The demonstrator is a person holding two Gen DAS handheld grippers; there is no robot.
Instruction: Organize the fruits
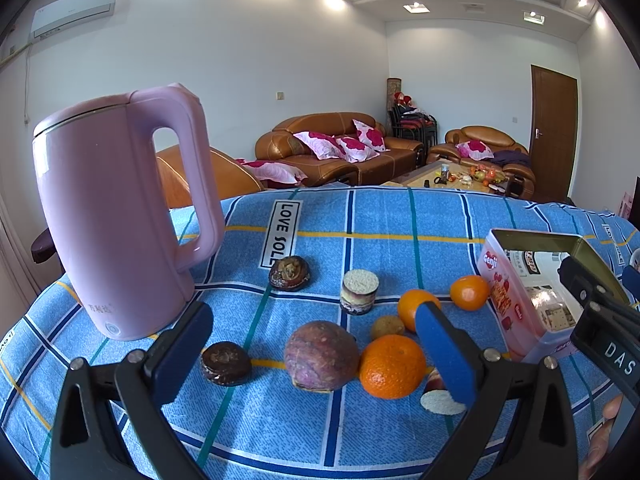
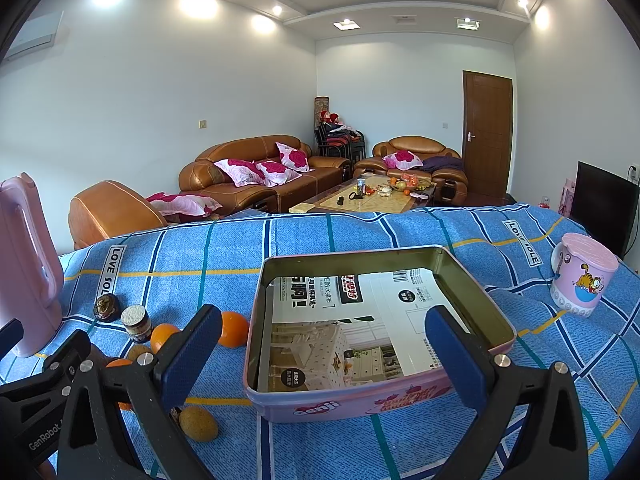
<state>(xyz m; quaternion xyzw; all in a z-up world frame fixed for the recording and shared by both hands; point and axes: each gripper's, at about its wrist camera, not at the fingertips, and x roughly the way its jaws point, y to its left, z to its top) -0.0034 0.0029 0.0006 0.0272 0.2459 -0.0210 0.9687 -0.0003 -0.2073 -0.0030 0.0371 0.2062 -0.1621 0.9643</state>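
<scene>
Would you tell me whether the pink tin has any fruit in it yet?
No: the pink tin holds only a printed paper liner.

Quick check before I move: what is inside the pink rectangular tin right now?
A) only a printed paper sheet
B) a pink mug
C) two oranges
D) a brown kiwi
A: the right wrist view shows the pink rectangular tin holding only a printed paper sheet; the oranges lie outside on the blue checked cloth.
</scene>
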